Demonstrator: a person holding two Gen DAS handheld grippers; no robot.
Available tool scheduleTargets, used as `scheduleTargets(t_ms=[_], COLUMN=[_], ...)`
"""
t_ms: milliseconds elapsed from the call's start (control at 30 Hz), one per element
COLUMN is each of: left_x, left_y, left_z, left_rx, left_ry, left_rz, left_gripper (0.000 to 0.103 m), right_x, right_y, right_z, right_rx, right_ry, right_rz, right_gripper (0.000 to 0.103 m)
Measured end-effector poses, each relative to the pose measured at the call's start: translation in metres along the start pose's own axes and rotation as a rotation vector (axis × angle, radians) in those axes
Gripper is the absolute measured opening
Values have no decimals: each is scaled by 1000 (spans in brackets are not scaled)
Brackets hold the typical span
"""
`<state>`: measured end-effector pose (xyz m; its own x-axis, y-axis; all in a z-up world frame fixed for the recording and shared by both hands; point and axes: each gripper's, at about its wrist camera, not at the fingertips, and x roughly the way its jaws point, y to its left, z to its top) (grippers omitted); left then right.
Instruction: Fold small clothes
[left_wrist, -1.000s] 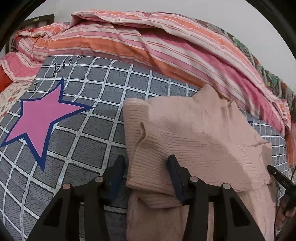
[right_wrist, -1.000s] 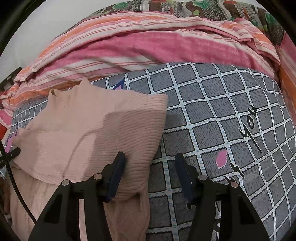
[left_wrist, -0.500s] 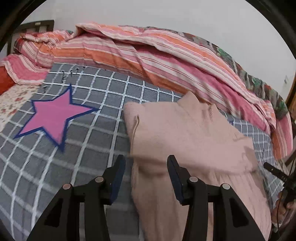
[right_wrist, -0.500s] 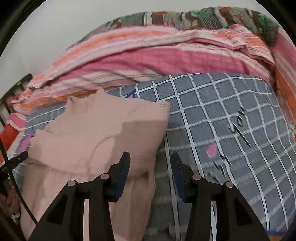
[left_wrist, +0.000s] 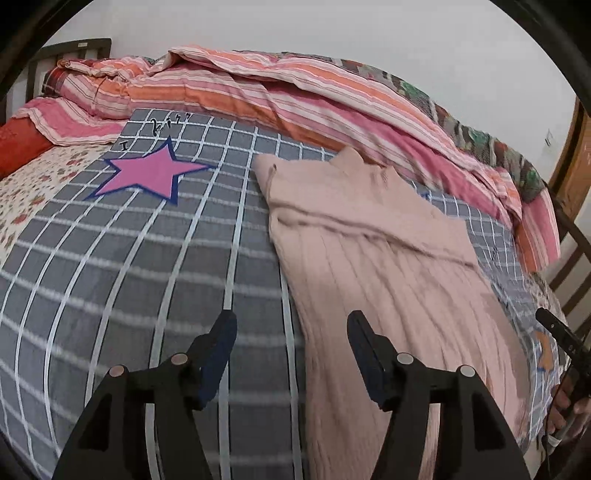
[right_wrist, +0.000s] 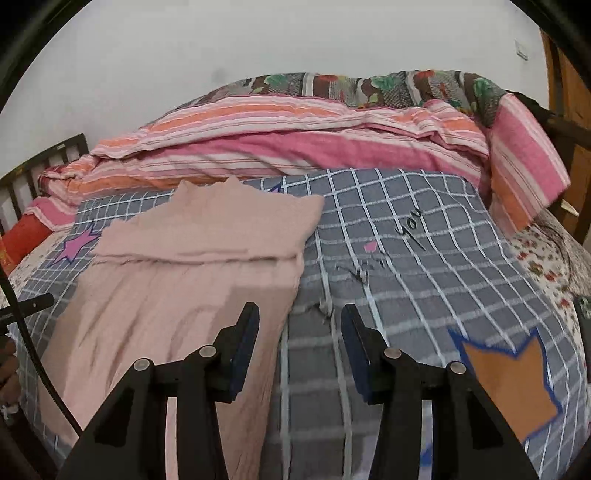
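Bed: both tools pulled back off pink garment (left_wrist: 369, 236), left tool (left_wrist: 291, 325) widened.

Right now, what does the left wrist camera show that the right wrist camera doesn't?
Left wrist only: the open left gripper, over the blanket at the sweater's edge. Right wrist only: the open right gripper, an orange shape and black lettering. Both: the pink sweater, sleeves folded across, the pink star and the striped quilt.
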<state>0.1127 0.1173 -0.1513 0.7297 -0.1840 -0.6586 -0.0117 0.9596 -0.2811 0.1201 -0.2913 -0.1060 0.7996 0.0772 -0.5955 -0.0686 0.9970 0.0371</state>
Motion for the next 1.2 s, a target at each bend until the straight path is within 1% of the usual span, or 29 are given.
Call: scheduleTargets(t_ms=[100, 167, 200, 267, 433, 500, 567, 667, 700, 733, 833, 933, 1000, 1033, 1067, 1100, 1133, 1167, 1200], left_x=[-11, -17, -22, -33, -46, -46, -45, -46, -46, -45, -40, -37, -34, -33, -31, -29, -28, -28, -31], left_y=[-4, -5, -4, -4, -8, -10, -12, -18, -18, -17, -16, -17, -19, -20, -21, -22, -23, -25, -24], left_z=[-17, -20, -22, -26, -40, -48, -54, -64, -68, -73, -83, -90, -93, -93, -93, -92, -92, -91, -89], left_rx=[0, 6, 5, -1, 22, 30, 46, 84, 82, 71, 57, 57, 35, 23, 13, 5, 5, 8, 5], left_ry=[3, 17, 15, -8, -7, 10, 27, 28, 33, 45, 78, 84, 88, 90, 89, 84, 79, 74, 57], left_rz=[-11, -11, -11, -25, -16, -12, -9, 5, 3, -14, -47, -52, -73, -78, -76, -68, -67, -73, -78], left_gripper=[60, 60, 60, 60, 60, 60, 60, 60, 60, 60, 59, 52, 47, 44, 36, 27, 20, 9, 9], right_x=[-9, -10, -12, -19, -37, -41, -42, -42, -41, -39, -36, -30, -28, -27, -26, -24, -23, -22, -25], right_y=[5, 6, 6, 3, 2, 4, 9, 17, 18, 19, 20, 17, 17, 18, 20, 21, 22, 22, 21], right_z=[-19, -30, -36, -46, -70, -80, -85, -91, -91, -92, -94, -99, -102, -102, -103, -103, -103, -103, -102], right_rx=[-7, -14, -14, 5, 46, 60, 50, 19, 13, 12, 27, 52, 68, 69, 68, 67, 66, 63, 57], right_ry=[32, 68, 92, 109, 114, 117, 126, 120, 119, 121, 126, 137, 141, 139, 136, 139, 143, 143, 127], right_rz=[18, 38, 50, 69, 105, 127, 148, 147, 144, 141, 134, 138, 146, 148, 152, 164, 173, 193, 194], right_gripper=[46, 46, 46, 46, 46, 46, 44, 42, 40, 38, 37, 35, 35, 30, 25, 14, 6, 6, 5])
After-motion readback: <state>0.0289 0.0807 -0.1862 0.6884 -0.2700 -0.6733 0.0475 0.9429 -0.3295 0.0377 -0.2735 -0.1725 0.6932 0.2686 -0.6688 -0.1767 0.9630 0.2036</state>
